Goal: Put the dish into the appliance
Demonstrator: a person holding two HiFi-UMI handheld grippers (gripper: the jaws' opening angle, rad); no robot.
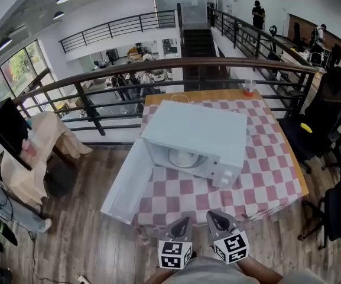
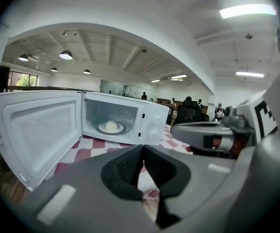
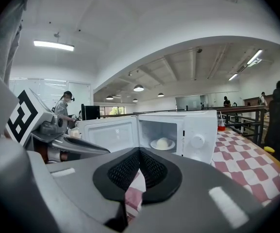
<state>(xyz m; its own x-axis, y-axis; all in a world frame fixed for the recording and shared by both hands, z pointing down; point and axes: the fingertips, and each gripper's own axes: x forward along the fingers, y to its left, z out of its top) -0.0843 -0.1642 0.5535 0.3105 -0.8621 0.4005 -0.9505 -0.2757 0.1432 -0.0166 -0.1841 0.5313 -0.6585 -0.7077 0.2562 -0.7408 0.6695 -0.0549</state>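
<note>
Covering table (image 1: 208, 94), checked cloth (image 1: 265, 158) (microwave (image 1: 201, 128) on it), wooden floor (image 1: 87, 232), railing (image 1: 158, 67) behind

Microwave (image 1: 194, 144): one
Dish (image 1: 185, 157): one
Cup (image 1: 249, 88): one
Surface (image 1: 276, 170): one
Grippers: two, left gripper (image 1: 184, 222) and right gripper (image 1: 216, 218)

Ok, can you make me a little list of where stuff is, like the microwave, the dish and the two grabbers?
microwave: on the checkered table
door: wide open
dish: inside the microwave
left gripper: shut, holding nothing
right gripper: shut, holding nothing
cup: far edge of the table
</note>
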